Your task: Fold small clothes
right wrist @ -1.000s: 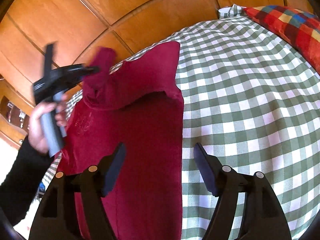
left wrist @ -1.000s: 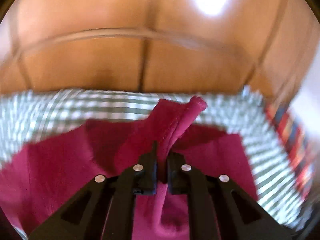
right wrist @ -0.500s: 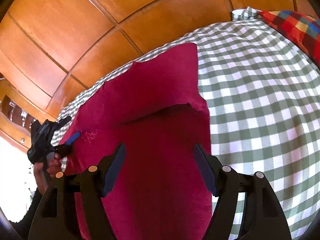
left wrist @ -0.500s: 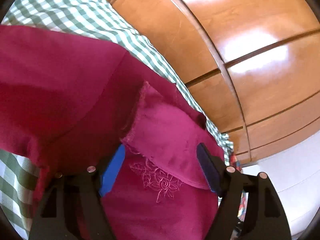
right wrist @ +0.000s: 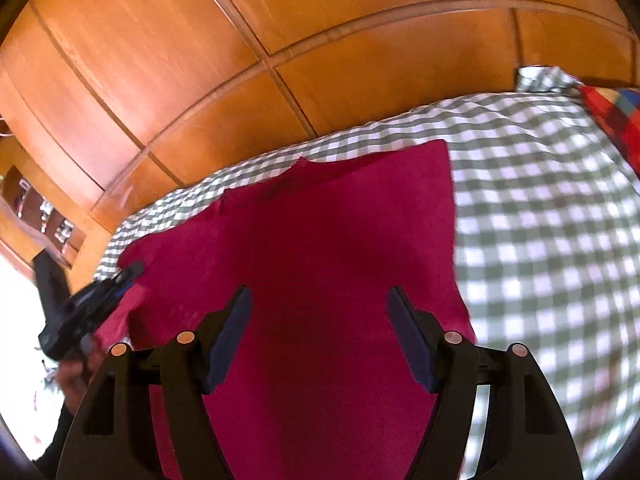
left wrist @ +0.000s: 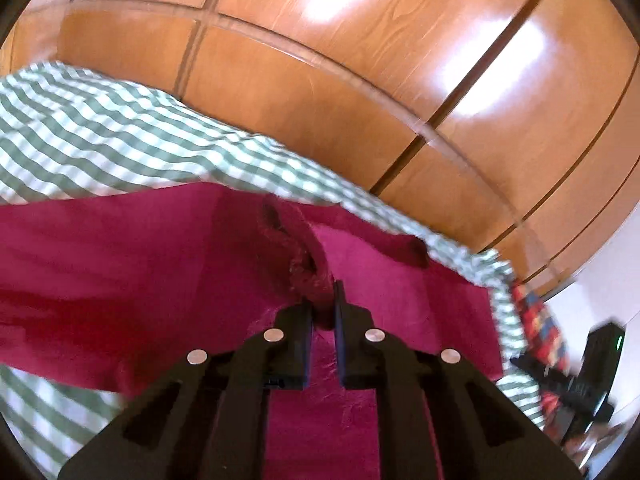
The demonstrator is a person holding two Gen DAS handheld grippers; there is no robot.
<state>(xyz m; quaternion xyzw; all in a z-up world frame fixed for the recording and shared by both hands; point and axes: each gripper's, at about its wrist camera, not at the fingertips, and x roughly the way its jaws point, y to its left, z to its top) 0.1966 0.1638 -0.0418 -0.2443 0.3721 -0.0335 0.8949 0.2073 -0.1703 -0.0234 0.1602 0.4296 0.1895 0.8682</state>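
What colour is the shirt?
Dark pinkish red shirt; clearest in the right wrist view.

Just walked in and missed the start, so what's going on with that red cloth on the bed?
A person is folding a small crimson garment spread on a green checked bedspread. The left tool is shut on a bunched edge of the garment. The right tool hangs open above the garment's middle, holding nothing. A plaid pillow lies at the bed's far corner.
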